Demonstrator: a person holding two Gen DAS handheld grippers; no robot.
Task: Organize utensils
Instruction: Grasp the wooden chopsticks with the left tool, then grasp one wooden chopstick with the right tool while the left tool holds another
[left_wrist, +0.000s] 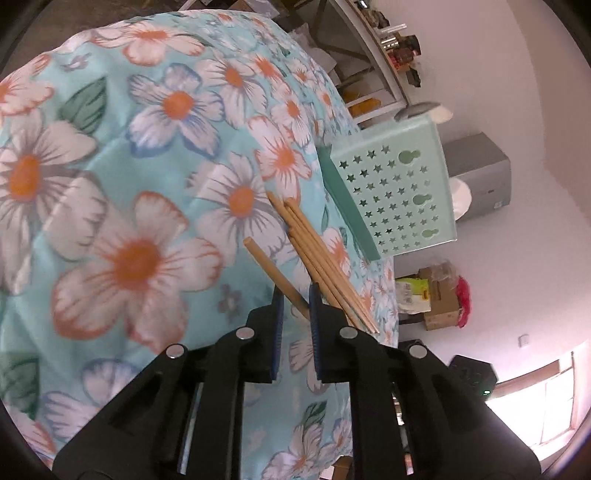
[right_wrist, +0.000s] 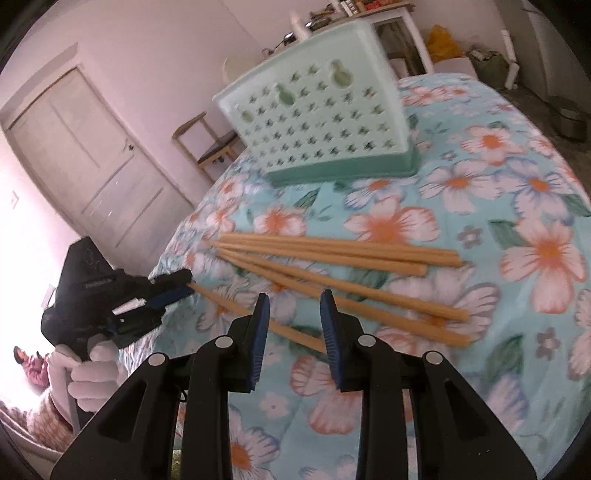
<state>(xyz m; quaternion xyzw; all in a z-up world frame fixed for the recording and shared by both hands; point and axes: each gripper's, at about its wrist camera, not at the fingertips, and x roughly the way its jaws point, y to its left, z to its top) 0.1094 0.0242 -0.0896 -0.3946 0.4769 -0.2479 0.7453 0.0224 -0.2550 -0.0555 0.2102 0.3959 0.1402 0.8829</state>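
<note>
Several wooden chopsticks (right_wrist: 332, 254) lie fanned out on the floral tablecloth, and in the left wrist view the same chopsticks (left_wrist: 325, 266) lie just right of my fingers. My left gripper (left_wrist: 296, 299) is shut on one chopstick (left_wrist: 266, 264), which sticks out up and to the left from between the blue pads. In the right wrist view the left gripper (right_wrist: 184, 284) holds that chopstick (right_wrist: 229, 304) by its thin end at the table's left edge. My right gripper (right_wrist: 294, 310) hovers open above its other end, pressing nothing. A mint-green perforated utensil holder (right_wrist: 317, 118) (left_wrist: 395, 195) stands upright beyond the chopsticks.
The table (right_wrist: 517, 206) is covered in a blue floral cloth and drops off at its left edge (right_wrist: 173, 251). A white-gloved hand (right_wrist: 88, 373) grips the left tool. A door (right_wrist: 96, 162) and a wooden chair (right_wrist: 210, 144) stand behind. Cardboard boxes (left_wrist: 439, 299) sit on the floor.
</note>
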